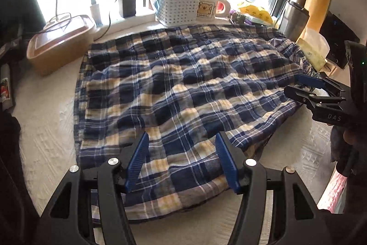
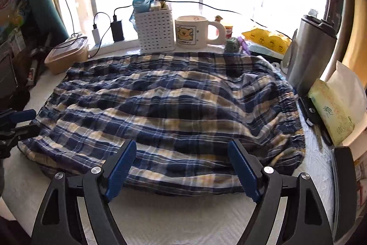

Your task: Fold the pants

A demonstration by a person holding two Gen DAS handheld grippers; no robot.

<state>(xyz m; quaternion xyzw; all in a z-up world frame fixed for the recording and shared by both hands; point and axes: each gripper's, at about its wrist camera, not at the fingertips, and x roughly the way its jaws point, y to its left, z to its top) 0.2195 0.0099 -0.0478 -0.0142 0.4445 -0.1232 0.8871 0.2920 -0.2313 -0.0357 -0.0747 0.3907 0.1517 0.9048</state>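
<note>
Left wrist view: the plaid pants [image 1: 183,93] lie spread flat and rumpled on the white textured surface [image 1: 45,134], filling most of it. Their far edge runs close to the window ledge, where a white perforated basket [image 1: 179,4] and a bear-print mug [image 1: 211,7] stand just behind the cloth. A tan lidded box [image 1: 59,43] sits just beside the far-left corner of the pants. Bare surface shows along the left side and in a strip at the near edge. The left hand-held gripper [image 1: 182,161] hangs over the near hem, its blue pads spread wide with cloth visible between them, clasping nothing. At the right edge the right hand-held gripper [image 1: 314,93] comes in sideways near the waistband side; its jaws look parted, with nothing seen between them.

Right wrist view: the pants [image 2: 165,107] stretch from the left edge across to the gathered elastic waistband [image 2: 291,107] at right. A steel tumbler [image 2: 309,54] and a tissue pack [image 2: 332,111] crowd just beside the waistband. The basket [image 2: 156,31] and mug [image 2: 195,32] line the far edge. A wide band of bare surface [image 2: 179,217] lies in front. The right hand-held gripper [image 2: 182,167] is poised above the near edge, pads wide apart and empty. The left hand-held gripper [image 2: 16,128] shows partly at the far left, beside the leg end.
</note>
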